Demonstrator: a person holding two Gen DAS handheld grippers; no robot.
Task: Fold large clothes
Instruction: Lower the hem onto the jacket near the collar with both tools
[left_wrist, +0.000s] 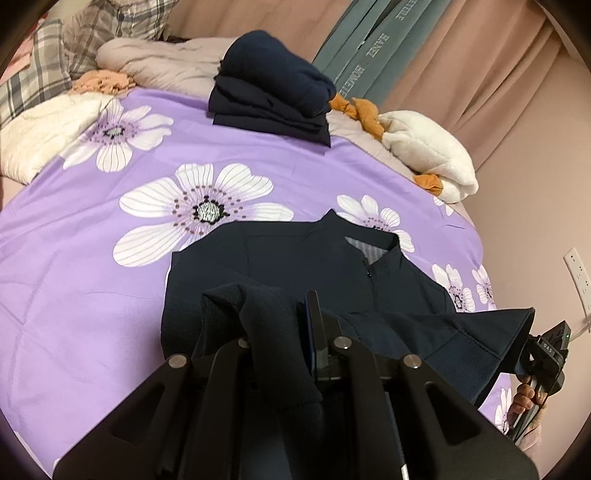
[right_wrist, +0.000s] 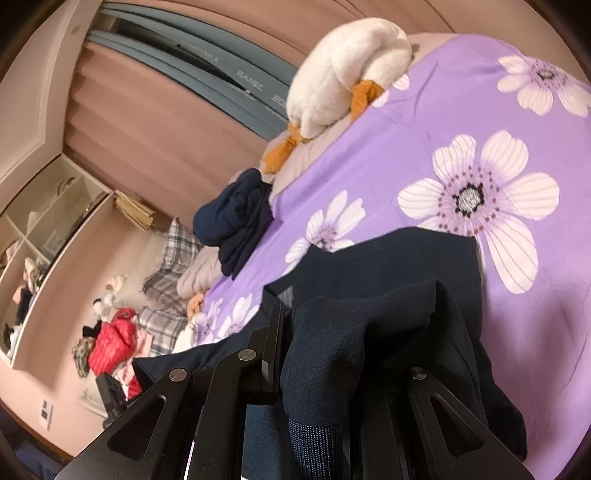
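Left claw (left_wrist: 295, 325) fingertips buried under navy jacket (left_wrist: 295, 266) hem; right claw (right_wrist: 291, 332) likewise; shelf contents (right_wrist: 29, 266) blurred.

- Left wrist view: rides the left hand-held gripper (left_wrist: 295, 332), close above the dark garment (left_wrist: 295, 258), facing down across the bed (left_wrist: 92, 240) toward curtains.
- Right wrist view: rides the right hand-held gripper (right_wrist: 314, 350), tilted, equally close.
- Shared: garment, bed, folded dark pile (left_wrist: 269, 92), plush duck (left_wrist: 424, 151).

Navy collared garment (left_wrist: 295, 266) lying on bedspread, hem lifted

"HANE" printed along grey-green panels (left_wrist: 373, 40) by the curtain, "DAS" on right claw's body (left_wrist: 549, 347)
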